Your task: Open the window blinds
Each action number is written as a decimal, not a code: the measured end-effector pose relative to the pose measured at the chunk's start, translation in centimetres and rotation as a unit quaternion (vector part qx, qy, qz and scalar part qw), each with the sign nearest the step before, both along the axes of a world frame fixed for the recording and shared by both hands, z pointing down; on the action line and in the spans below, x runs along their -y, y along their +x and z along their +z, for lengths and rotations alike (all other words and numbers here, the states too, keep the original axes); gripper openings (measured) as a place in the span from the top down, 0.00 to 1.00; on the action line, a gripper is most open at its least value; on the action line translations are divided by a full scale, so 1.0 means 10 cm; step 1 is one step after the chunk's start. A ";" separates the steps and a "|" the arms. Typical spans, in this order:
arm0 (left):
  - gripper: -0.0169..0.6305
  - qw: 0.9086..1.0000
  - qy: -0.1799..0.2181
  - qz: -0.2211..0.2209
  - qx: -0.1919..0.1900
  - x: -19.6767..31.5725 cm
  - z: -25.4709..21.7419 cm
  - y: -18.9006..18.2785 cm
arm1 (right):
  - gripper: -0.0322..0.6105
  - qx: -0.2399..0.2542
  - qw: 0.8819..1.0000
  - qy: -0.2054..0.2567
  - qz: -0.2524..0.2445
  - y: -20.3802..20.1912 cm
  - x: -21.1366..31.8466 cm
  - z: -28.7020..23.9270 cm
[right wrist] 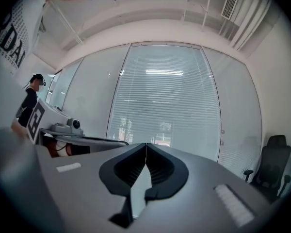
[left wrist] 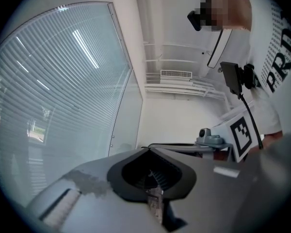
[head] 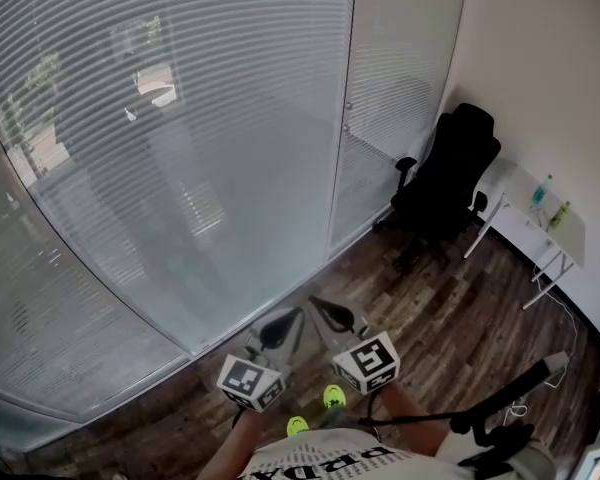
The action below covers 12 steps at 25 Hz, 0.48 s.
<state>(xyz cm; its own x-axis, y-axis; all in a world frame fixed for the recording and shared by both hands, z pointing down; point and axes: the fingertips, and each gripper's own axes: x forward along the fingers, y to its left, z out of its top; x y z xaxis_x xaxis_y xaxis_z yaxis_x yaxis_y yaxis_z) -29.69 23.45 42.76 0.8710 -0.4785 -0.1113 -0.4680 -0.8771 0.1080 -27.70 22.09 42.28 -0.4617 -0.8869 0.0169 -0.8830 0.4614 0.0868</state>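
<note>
Head view has the blinds (head: 170, 138) down over the glass wall, slats running across, taking up most of the frame. The left gripper (head: 283, 326) and right gripper (head: 330, 314) are side by side in front of the blinds, low down and clear of them. Both gripper views show the jaws pinched together with nothing in them. A black chair (head: 445, 178) is off to the right of the blinds, with a white desk (head: 535, 223) just past it
</note>
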 end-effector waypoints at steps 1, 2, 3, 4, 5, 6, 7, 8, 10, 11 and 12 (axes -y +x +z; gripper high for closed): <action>0.98 1.000 -0.001 -0.002 -0.001 0.05 -0.02 0.04 | 0.94 -0.003 1.000 0.001 -0.002 0.04 0.05 -0.01; 0.98 1.000 -0.001 -0.002 -0.002 0.10 -0.04 0.09 | 0.94 -0.005 1.000 0.003 -0.004 0.09 0.10 -0.03; 0.98 1.000 -0.002 -0.002 -0.002 0.14 -0.05 0.15 | 0.94 -0.006 1.000 0.004 -0.006 0.15 0.14 -0.05; 0.98 1.000 -0.002 -0.002 -0.003 0.18 -0.07 0.22 | 0.94 -0.005 1.000 0.004 -0.007 0.21 0.18 -0.07; 0.98 1.000 -0.003 -0.003 -0.003 0.22 -0.07 0.28 | 0.94 -0.004 1.000 0.003 -0.007 0.29 0.22 -0.08; 0.98 1.000 -0.003 -0.004 -0.002 0.28 -0.07 0.35 | 0.94 -0.002 1.000 0.001 -0.007 0.37 0.27 -0.08; 0.98 1.000 -0.004 -0.004 0.000 0.35 -0.06 0.44 | 0.94 0.000 1.000 0.000 -0.007 0.47 0.35 -0.08; 0.98 1.000 -0.006 -0.004 0.001 0.46 -0.06 0.55 | 0.94 0.003 1.000 -0.001 -0.009 0.57 0.46 -0.09; 0.98 1.000 -0.010 -0.005 0.004 0.75 -0.10 0.83 | 0.94 0.008 1.000 -0.001 -0.013 0.85 0.75 -0.13; 0.98 1.000 -0.012 -0.006 0.006 0.89 -0.12 0.99 | 0.94 0.010 1.000 -0.002 -0.015 1.00 0.89 -0.16; 0.98 1.000 -0.013 -0.006 0.008 1.01 -0.13 1.14 | 0.94 0.011 1.000 -0.003 -0.017 1.14 1.00 -0.18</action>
<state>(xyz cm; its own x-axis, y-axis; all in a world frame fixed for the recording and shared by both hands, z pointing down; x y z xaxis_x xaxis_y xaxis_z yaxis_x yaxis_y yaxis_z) -18.24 13.34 41.42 0.8668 -0.4914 -0.0851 -0.4802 -0.8684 0.1233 -16.29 12.05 40.46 -0.4919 -0.8706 0.0119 -0.8684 0.4915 0.0653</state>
